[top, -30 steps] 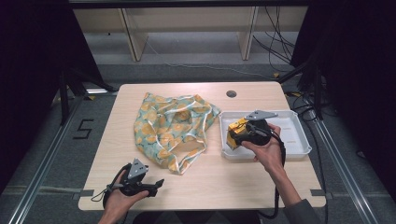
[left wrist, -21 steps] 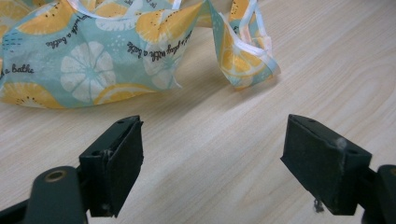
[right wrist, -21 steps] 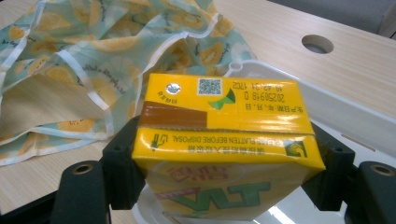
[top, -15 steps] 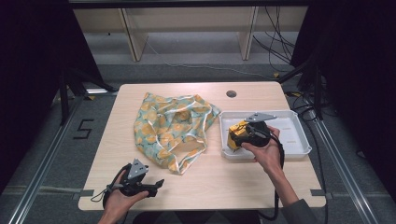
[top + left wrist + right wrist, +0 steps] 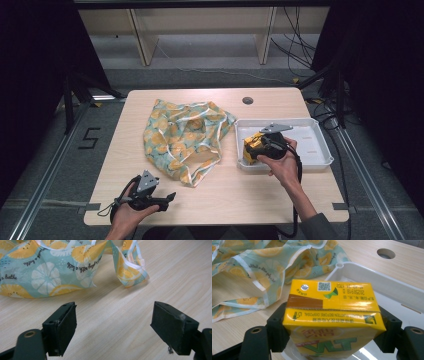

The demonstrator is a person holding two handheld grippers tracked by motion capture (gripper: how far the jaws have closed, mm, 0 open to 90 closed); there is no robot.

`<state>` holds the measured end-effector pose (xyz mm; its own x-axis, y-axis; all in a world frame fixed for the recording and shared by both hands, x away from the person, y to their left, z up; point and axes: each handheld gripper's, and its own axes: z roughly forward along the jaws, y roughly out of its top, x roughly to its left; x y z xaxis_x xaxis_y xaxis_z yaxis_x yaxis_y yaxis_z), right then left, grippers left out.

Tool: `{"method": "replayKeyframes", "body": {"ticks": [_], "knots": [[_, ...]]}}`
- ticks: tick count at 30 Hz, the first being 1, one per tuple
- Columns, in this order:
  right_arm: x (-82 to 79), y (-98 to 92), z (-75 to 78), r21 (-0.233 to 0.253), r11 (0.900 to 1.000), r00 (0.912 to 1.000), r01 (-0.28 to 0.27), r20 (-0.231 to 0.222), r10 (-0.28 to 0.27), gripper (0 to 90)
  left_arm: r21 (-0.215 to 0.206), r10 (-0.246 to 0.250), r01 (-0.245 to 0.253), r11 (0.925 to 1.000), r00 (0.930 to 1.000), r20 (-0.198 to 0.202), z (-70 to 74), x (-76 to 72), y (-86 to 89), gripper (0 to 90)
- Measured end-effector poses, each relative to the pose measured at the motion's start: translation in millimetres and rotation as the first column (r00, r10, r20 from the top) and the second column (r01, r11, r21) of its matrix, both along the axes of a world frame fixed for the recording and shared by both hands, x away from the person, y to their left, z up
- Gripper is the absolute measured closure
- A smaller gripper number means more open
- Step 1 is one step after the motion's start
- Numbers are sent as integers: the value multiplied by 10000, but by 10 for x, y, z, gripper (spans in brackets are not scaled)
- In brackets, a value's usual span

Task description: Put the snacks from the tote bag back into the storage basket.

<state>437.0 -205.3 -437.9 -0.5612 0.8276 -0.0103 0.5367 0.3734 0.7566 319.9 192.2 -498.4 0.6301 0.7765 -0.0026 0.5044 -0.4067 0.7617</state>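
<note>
Drink carton (image 5: 332,315), yellow, sits clamped between the jaws of the right claw (image 5: 333,327) at the left end of the white tray (image 5: 310,132). Its long axis runs along the claw, foil-sealed top facing away towards the fruit-print bag (image 5: 182,137). Left claw (image 5: 113,327) spread wide, empty, low over the worktop (image 5: 240,185).
</note>
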Motion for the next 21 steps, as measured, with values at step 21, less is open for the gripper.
{"method": "replayKeyframes", "body": {"ticks": [21], "knots": [[-85, 78, -104, 109, 9985, 9985, 534, 150, -536, 292, 74, -178, 177, 9998, 9998, 44, 12, -4, 5, 195]]}}
